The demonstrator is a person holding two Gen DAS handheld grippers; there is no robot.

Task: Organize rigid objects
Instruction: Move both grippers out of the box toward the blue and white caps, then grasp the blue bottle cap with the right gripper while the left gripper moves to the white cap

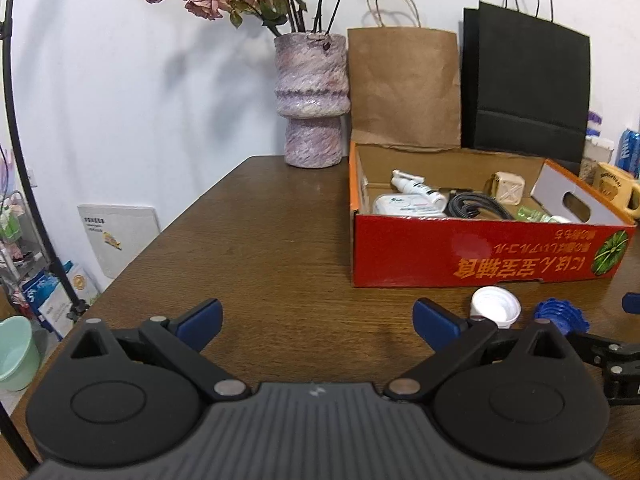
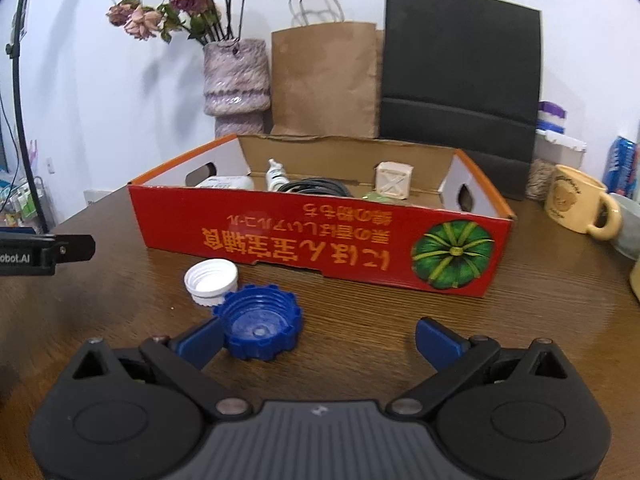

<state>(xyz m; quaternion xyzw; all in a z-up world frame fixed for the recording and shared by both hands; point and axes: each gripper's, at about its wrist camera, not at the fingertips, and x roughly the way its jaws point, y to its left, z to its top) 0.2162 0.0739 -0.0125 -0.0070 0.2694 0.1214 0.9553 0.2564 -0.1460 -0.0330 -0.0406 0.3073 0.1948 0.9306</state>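
Observation:
A red cardboard box [image 2: 320, 240] [image 1: 480, 256] stands on the brown table, holding a white spray bottle [image 1: 416, 188], a coiled black cable [image 2: 316, 188], a beige cube [image 2: 394, 179] and other small items. In front of it lie a white cap [image 2: 211, 280] [image 1: 495, 306] and a blue ridged cap [image 2: 260, 328] [image 1: 560, 314], both turned hollow side up. My right gripper [image 2: 318, 340] is open, its left fingertip touching the blue cap. My left gripper [image 1: 318, 324] is open over bare table, left of both caps.
A mottled purple vase [image 1: 314, 100] of dried roses, a brown paper bag [image 1: 404, 84] and a black paper bag [image 1: 528, 84] stand behind the box by the wall. A yellow mug [image 2: 580, 200] sits at the right. The table's left edge [image 1: 168, 232] drops to floor clutter.

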